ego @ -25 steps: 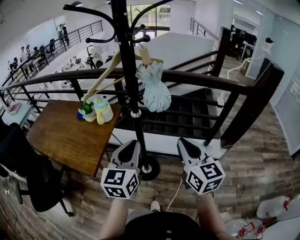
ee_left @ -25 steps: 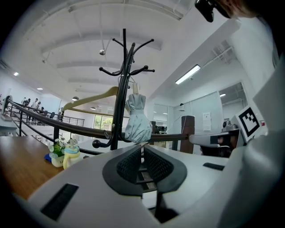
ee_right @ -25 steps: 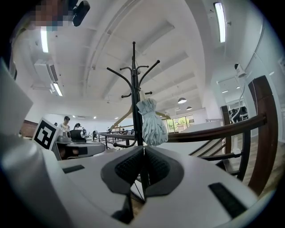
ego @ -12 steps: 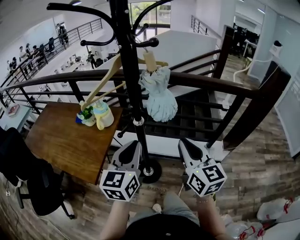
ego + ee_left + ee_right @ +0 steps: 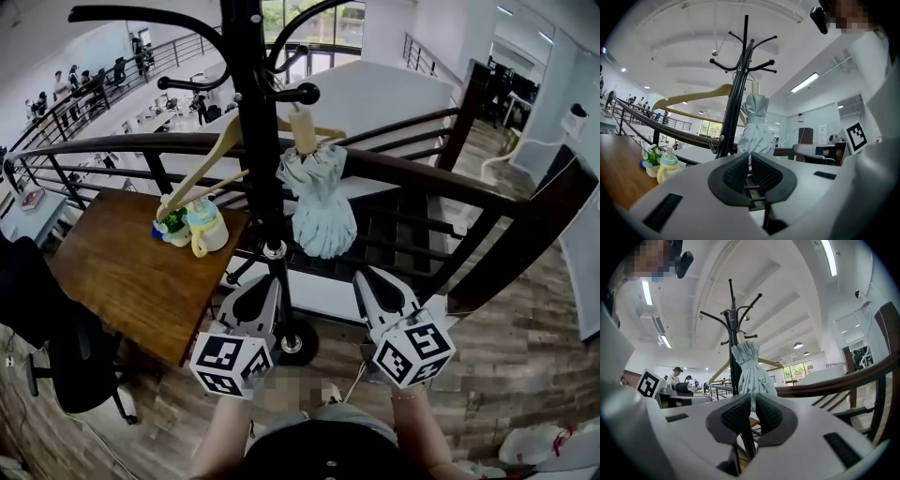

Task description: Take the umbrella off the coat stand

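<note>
A folded pale-blue umbrella (image 5: 321, 204) hangs by its beige handle (image 5: 301, 128) from a hook of the black coat stand (image 5: 265, 178). It shows straight ahead in the left gripper view (image 5: 753, 125) and in the right gripper view (image 5: 752, 367). My left gripper (image 5: 263, 282) is low, just left of the stand's pole, shut and empty. On the pole's other side my right gripper (image 5: 368, 276) is below the umbrella, also shut and empty. Both point level at the stand, short of the umbrella.
A wooden hanger (image 5: 214, 161) hangs on the stand's left side. A brown table (image 5: 122, 272) at left bears a small plant (image 5: 172, 225) and a yellow bottle (image 5: 207, 226). A dark railing (image 5: 422, 183) runs behind the stand. The stand's round base (image 5: 292, 343) sits between the grippers.
Both grippers and the head view have come closer to the coat stand. The umbrella now sits larger and nearer above the right gripper. Both grippers stay shut.
</note>
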{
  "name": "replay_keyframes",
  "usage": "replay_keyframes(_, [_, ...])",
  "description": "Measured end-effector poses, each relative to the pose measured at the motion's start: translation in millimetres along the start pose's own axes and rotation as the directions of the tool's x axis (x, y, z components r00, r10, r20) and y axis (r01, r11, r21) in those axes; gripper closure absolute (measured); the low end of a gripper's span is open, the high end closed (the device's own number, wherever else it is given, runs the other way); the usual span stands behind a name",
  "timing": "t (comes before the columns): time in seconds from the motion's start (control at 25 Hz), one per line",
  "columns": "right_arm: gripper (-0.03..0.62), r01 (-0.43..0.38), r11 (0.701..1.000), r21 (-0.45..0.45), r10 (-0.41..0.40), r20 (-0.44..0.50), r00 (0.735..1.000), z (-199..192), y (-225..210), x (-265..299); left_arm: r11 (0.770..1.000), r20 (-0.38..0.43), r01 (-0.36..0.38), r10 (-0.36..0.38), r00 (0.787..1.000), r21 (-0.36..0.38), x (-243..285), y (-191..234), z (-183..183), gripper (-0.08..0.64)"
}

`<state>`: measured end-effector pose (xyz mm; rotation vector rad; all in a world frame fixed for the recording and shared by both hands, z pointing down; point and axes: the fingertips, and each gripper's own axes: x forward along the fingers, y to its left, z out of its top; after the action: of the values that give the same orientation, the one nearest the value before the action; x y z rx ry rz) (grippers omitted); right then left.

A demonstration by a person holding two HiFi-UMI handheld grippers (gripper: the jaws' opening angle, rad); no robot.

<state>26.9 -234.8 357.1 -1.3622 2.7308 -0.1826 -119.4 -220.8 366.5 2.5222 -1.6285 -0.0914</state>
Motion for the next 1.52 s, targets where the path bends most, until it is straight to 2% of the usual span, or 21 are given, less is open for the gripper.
replay_keyframes(0.08, [0.557,-0.028,0.999,-0.016,0.028,0.004,1.000,8.4,-3.1,7.5,1.000,0.007,-0.020,0.020,1.000,0.011,4.5,1.0,4.3,0.532])
replay_keyframes(0.2, [0.471,-0.085,0.995,-0.053,0.085,0.000,0.996,21.6,-2.7,19.9,0.998,0.017,-0.049,0.048,0.999,0.030,11.2,1.9,10.8,0.532])
replay_keyframes(0.28, [0.446,-0.121,0.989,-0.085,0.121,-0.002,0.993,29.8,-0.9,27.9,0.996,0.019,-0.073,0.072,0.997,0.058,15.2,2.7,14.3,0.532])
replay_keyframes(0.36, [0.387,-0.157,0.982,-0.107,0.157,-0.005,0.988,36.5,0.6,34.6,0.993,0.020,-0.090,0.089,0.996,0.077,18.8,2.7,15.9,0.532])
replay_keyframes(0.52, [0.344,-0.205,0.969,-0.137,0.203,-0.026,0.979,44.6,0.4,51.3,0.991,0.034,-0.113,0.111,0.993,0.070,26.5,4.6,19.1,0.532])
replay_keyframes(0.72, [0.334,-0.233,0.965,-0.122,0.231,-0.028,0.973,57.4,-2.4,71.6,0.988,0.048,-0.134,0.131,0.990,0.072,32.6,6.6,22.7,0.532])
replay_keyframes(0.96, [0.321,-0.279,0.948,-0.154,0.275,-0.045,0.960,70.5,5.7,92.5,0.985,0.069,-0.163,0.159,0.985,0.049,37.1,15.8,25.9,0.532])
replay_keyframes(1.08, [0.313,-0.302,0.945,-0.129,0.300,-0.031,0.953,77.6,7.2,100.9,0.985,0.072,-0.166,0.162,0.984,0.048,40.2,16.6,27.0,0.532])
replay_keyframes(1.32, [0.305,-0.369,0.917,-0.150,0.356,-0.109,0.928,75.6,19.5,117.3,0.986,0.079,-0.160,0.156,0.985,0.056,45.7,16.2,30.4,0.532])
replay_keyframes(1.52, [0.304,-0.381,0.905,-0.190,0.356,-0.153,0.922,72.8,21.7,131.9,0.986,0.074,-0.153,0.148,0.986,0.060,49.0,18.1,29.3,0.532])
